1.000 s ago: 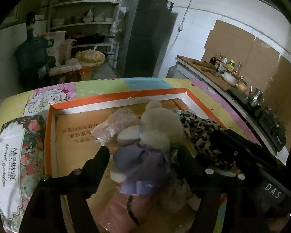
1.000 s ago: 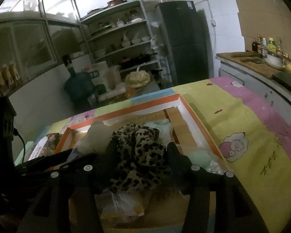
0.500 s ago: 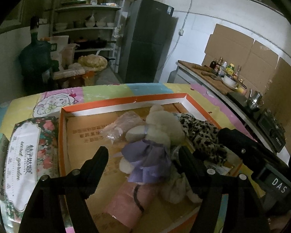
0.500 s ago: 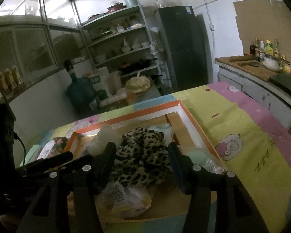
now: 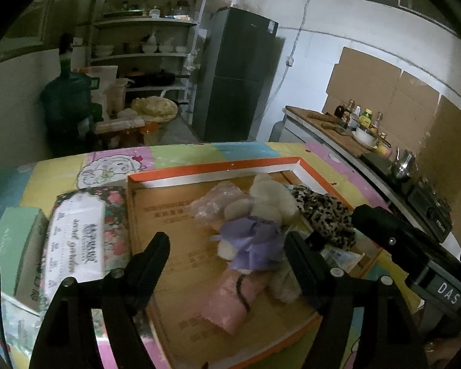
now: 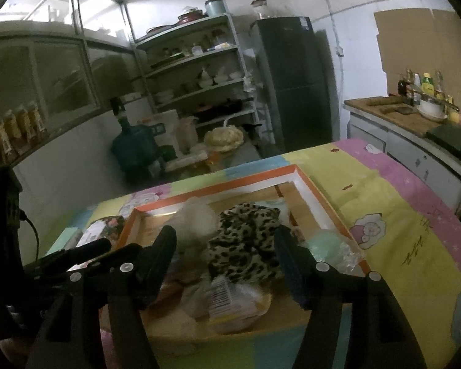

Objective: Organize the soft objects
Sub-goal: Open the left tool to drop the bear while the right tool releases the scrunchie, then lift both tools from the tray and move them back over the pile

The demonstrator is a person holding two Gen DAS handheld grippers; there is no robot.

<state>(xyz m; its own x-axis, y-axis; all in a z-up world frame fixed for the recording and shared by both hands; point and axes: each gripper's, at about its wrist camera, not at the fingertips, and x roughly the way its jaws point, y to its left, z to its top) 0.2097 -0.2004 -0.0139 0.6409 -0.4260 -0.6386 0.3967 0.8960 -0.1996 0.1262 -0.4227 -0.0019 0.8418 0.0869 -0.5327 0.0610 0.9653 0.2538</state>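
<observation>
— What were the two grippers doing when you looked?

— Both were at the bottom of their frames with nothing in them. The left gripper [image 5: 227, 258] had its jaws spread wide, above the near edge of the orange-rimmed cardboard tray [image 5: 212, 166]. The right gripper [image 6: 224, 252] was just as wide open, its fingers either side of the leopard-print cloth [image 6: 246, 246] but not closed on it, as far as I could tell.

— And the soft things?

— All inside the tray, bunched toward its right side. Nearest the left gripper lay a pink pouch [image 5: 230, 301], then a purple fabric piece [image 5: 255, 243], then a cream plush toy [image 5: 270, 200] with a clear plastic packet [image 5: 215, 200] beside it. From the right view a bagged item with a barcode label [image 6: 224, 298] sat nearest, lower centre.

— Anything outside the tray?

— A floral tissue pack [image 5: 80, 240] lay just left of it on the cartoon-print cloth [image 6: 384, 203], with a pale green box [image 5: 18, 246] beside that.

— So how far along?

— I'd judge the gathering mostly done; the pile itself looked unsorted, and the tissue pack was possibly left to place.
</observation>
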